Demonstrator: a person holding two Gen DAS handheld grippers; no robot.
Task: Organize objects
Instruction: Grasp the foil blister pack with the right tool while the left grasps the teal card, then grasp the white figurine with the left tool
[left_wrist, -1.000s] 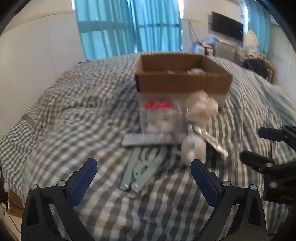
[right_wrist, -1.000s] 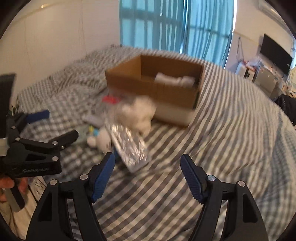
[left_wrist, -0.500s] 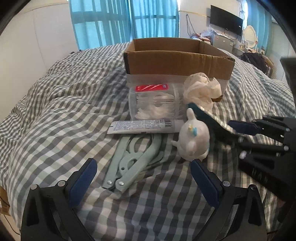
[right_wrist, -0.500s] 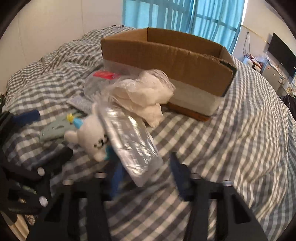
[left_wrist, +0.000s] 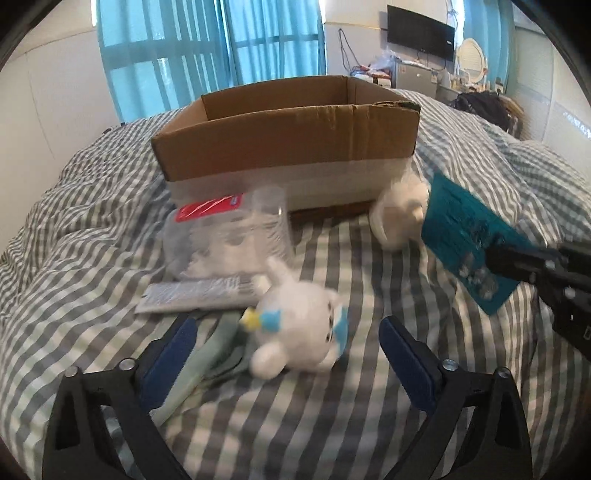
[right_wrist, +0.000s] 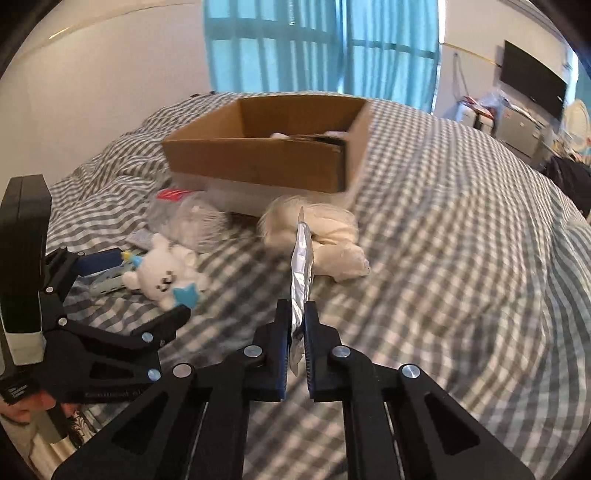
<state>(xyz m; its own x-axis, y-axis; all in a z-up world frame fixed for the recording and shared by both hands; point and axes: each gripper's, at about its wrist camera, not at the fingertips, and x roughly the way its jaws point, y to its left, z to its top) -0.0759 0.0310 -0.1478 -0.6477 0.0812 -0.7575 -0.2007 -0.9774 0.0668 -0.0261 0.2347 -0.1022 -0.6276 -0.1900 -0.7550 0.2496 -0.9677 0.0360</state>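
An open cardboard box (left_wrist: 284, 136) (right_wrist: 266, 155) stands on the checked bed. My right gripper (right_wrist: 297, 332) is shut on a flat silver-and-teal foil packet (right_wrist: 302, 266) (left_wrist: 465, 240), held edge-up above the bed. My left gripper (left_wrist: 288, 343) is open, low over the bed, with a white plush toy (left_wrist: 299, 321) (right_wrist: 166, 273) between its fingers without touching them. Pale green hangers (left_wrist: 207, 362), a flat grey sachet (left_wrist: 195, 291), a clear tub with a red label (left_wrist: 225, 236) and a crumpled white bag (right_wrist: 321, 236) (left_wrist: 399, 214) lie in front of the box.
The box holds some white items (right_wrist: 280, 136). The bed (right_wrist: 461, 258) stretches to the right. A wall and blue curtains (right_wrist: 314, 48) stand behind, and a TV and cluttered furniture (left_wrist: 421, 40) at the far right.
My right gripper closed on the foil packet and lifted it off the bed, turning it on edge. My left gripper moved forward and down around the plush toy.
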